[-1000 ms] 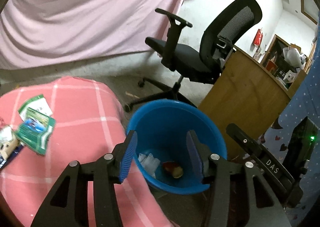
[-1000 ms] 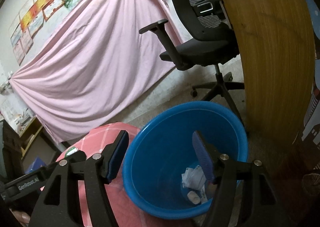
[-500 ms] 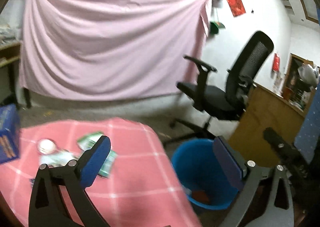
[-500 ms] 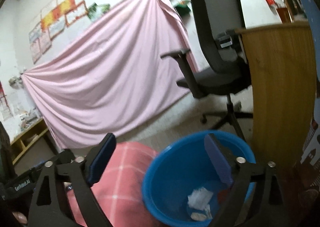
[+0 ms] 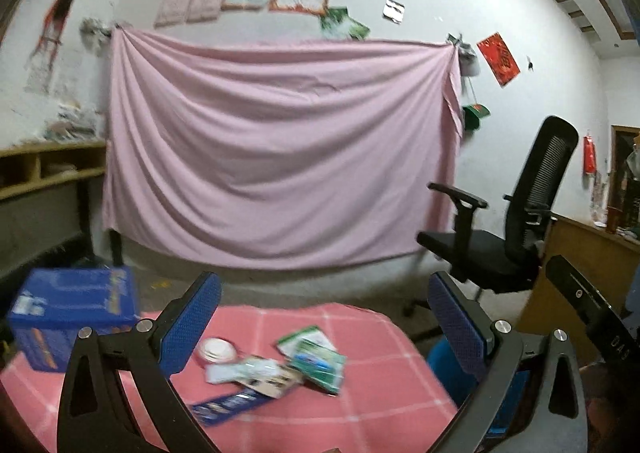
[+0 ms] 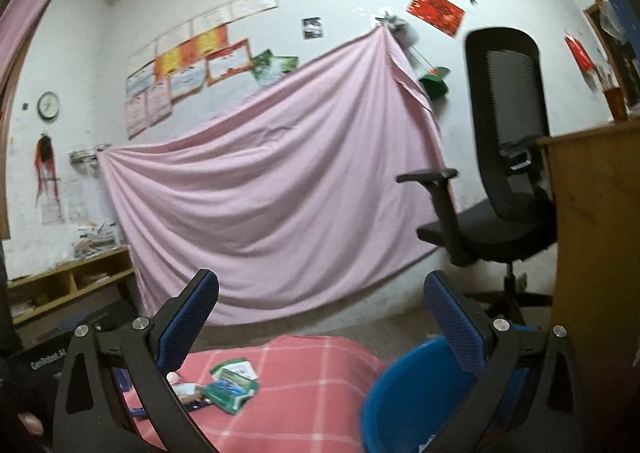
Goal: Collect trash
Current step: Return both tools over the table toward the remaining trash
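A: While both tongs stand wide apart with nothing between them, what could go wrong from here?

B: The left tongs [image 5: 324, 317] and right tongs [image 6: 320, 313] point nearly level, above the trash rather than at it. A reach from that angle could skid flat packets across the pink cloth [image 5: 360, 405] instead of pinching them. The heap sits near the worktop's middle, toward its far edge, so a push could send pieces off that edge to the floor. The right tongs' jaws are only now finishing their opening.

A: And the bin?

B: One blue bin [image 6: 404, 405] stands just beside the worktop's right edge. A carried packet swung wide could miss its rim.

A: Count the trash.

B: One round white lid or cup [image 5: 218, 349], two green packets [image 5: 316, 357] overlapping, one pale wrapper [image 5: 248, 371], one blue strip [image 5: 228, 403] nearest the front. Blur makes that count unsure; roughly five pieces. One blue box [image 5: 76, 313] stands at the left far corner, likely not trash. One chair [image 5: 516, 225] stands beyond.
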Tool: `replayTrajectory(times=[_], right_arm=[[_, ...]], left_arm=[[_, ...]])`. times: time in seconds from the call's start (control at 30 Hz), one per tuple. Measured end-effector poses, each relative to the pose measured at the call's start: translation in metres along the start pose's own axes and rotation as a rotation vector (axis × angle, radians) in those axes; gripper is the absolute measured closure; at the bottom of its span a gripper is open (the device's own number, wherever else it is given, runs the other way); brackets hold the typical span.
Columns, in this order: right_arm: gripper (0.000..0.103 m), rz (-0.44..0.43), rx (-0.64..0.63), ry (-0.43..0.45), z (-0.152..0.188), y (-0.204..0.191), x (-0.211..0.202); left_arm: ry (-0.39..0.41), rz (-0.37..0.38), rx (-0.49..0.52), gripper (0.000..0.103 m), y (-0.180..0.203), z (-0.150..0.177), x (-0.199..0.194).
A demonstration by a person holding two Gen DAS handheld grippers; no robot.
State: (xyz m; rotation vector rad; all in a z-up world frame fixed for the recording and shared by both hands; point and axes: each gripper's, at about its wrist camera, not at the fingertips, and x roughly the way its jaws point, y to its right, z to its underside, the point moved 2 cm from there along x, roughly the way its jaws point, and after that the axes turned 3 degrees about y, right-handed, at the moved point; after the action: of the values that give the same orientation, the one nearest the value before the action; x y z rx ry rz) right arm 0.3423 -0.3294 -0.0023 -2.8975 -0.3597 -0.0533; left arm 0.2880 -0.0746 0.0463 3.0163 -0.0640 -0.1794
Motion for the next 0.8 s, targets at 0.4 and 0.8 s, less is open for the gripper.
replayTrajectory(times=[0.4, 0.8], right_arm=[[0.000, -0.085, -0.080, 0.030, 0.015, -0.067, 0.011], [0.000, -0.123, -0.185, -0.060, 0.044, -0.102, 0.030]], left_arm=[[0.087, -0.138, 0.071, 0.002, -0.059, 0.010, -0.037], [-0.065, -0.185, 0.001, 0.002, -0.111, 0.055, -0.030]])
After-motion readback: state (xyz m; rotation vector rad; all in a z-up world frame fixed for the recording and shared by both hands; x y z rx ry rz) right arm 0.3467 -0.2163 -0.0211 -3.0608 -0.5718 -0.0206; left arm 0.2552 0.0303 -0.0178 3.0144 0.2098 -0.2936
